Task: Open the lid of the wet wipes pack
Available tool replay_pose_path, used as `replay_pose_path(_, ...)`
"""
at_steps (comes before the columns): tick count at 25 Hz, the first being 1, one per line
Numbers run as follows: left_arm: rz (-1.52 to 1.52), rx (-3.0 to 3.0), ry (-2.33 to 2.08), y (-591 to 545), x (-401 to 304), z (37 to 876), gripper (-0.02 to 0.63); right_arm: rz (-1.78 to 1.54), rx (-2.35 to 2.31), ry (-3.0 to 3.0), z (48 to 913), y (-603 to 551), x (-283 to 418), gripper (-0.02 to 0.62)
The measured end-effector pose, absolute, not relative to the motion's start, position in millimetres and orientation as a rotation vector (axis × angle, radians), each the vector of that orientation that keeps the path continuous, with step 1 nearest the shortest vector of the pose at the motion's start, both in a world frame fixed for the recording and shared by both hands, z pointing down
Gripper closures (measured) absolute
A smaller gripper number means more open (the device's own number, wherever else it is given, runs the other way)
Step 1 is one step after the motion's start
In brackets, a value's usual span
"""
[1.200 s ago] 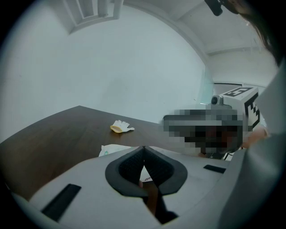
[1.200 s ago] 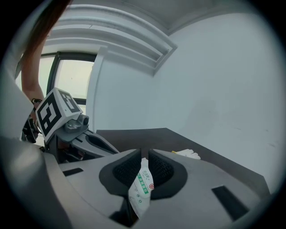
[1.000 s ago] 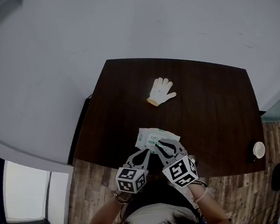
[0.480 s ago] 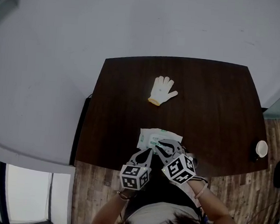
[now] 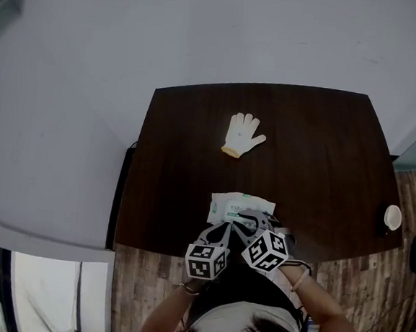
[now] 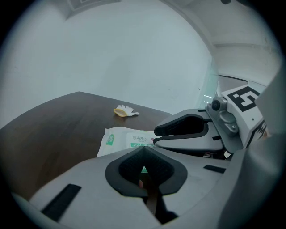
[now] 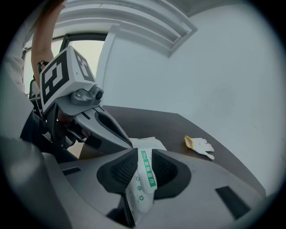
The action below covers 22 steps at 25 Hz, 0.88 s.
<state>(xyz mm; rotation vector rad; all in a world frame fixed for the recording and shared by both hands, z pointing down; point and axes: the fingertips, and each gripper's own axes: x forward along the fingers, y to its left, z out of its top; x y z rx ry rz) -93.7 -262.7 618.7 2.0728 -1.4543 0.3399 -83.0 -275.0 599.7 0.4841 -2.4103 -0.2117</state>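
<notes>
**Lid flap stands between the right jaws, pack lies at the near edge**

The wet wipes pack (image 5: 241,203) lies flat on the dark table (image 5: 325,150), close to the person's edge, probably so that both grippers can reach it easily. A white glove (image 5: 242,135) lies well apart, further back, and has no part in this.

The right gripper (image 7: 145,156) is over the pack. Its jaws have just been opening and stand a little apart. The lid flap (image 7: 145,172), white with green print, rises between the pads and leans across the gap, and they do not seem to pinch it firmly.

The left gripper (image 6: 144,150) has its jaws pressed together with nothing between them. It waits just beside the right one, likely to steady the pack. Whether it touches the pack cannot be told.
</notes>
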Motion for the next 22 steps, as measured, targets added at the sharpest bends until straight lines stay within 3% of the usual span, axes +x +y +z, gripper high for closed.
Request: replay_pose_path(22, 0.398, 2.093, -1.368, -268, -93, 645, 0.588, -0.268, 0.418, -2.267, 635, -281, -87, 0.474)
